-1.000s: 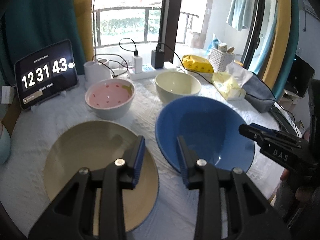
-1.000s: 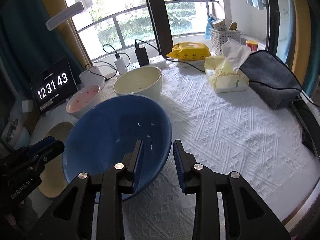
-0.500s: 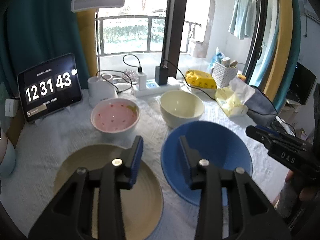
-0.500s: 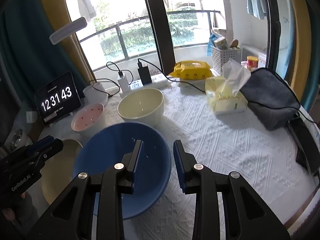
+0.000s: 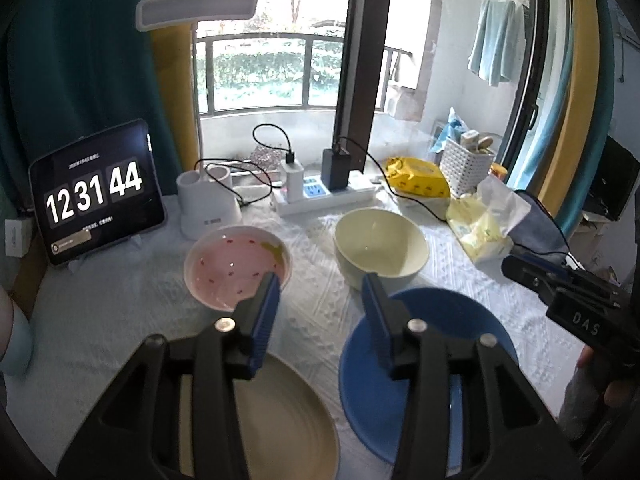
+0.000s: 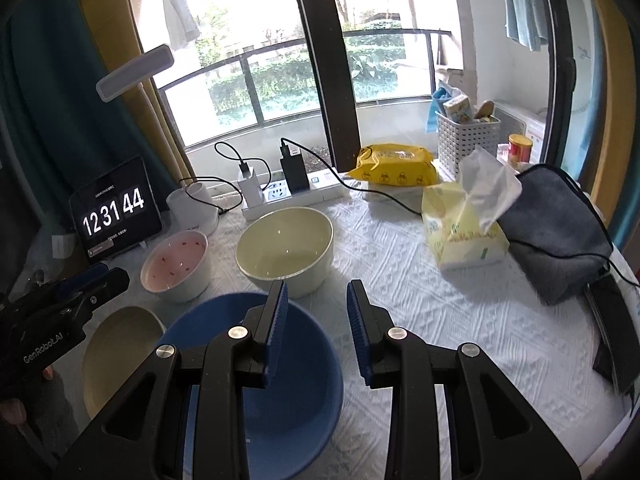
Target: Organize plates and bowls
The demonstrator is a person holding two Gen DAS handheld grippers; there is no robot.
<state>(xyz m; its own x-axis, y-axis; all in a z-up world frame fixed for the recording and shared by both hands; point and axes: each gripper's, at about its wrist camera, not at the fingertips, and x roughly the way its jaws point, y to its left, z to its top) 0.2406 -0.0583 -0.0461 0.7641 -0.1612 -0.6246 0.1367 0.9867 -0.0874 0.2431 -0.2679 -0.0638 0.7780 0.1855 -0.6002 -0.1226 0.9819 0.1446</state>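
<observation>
On the white textured tablecloth lie a beige plate (image 5: pixel 280 412) (image 6: pixel 116 344) at the near left and a blue bowl (image 5: pixel 472 320) (image 6: pixel 296 392) to its right. Behind them stand a pink bowl with red specks (image 5: pixel 236 264) (image 6: pixel 176 264) and a cream bowl (image 5: pixel 380 244) (image 6: pixel 286 248). My left gripper (image 5: pixel 320 300) hovers above the gap between plate and blue bowl, its jaws opening with nothing between them. The right gripper (image 6: pixel 316 312) hangs over the blue bowl's far rim, open and empty; it also shows at the right edge (image 5: pixel 560 284) of the left wrist view.
A tablet clock (image 5: pixel 96 192), a white lamp base (image 5: pixel 208 204) and a power strip with chargers (image 5: pixel 320 196) line the back. A yellow wipes pack (image 6: pixel 392 164), tissue pack (image 6: pixel 464 224), grey pouch (image 6: pixel 556 224) and white basket (image 6: pixel 468 136) fill the right side.
Both grippers have risen and drawn back from the dishes, so all bowls look smaller and farther. The left jaws have spread wider. The blue bowl rests on the cloth.
</observation>
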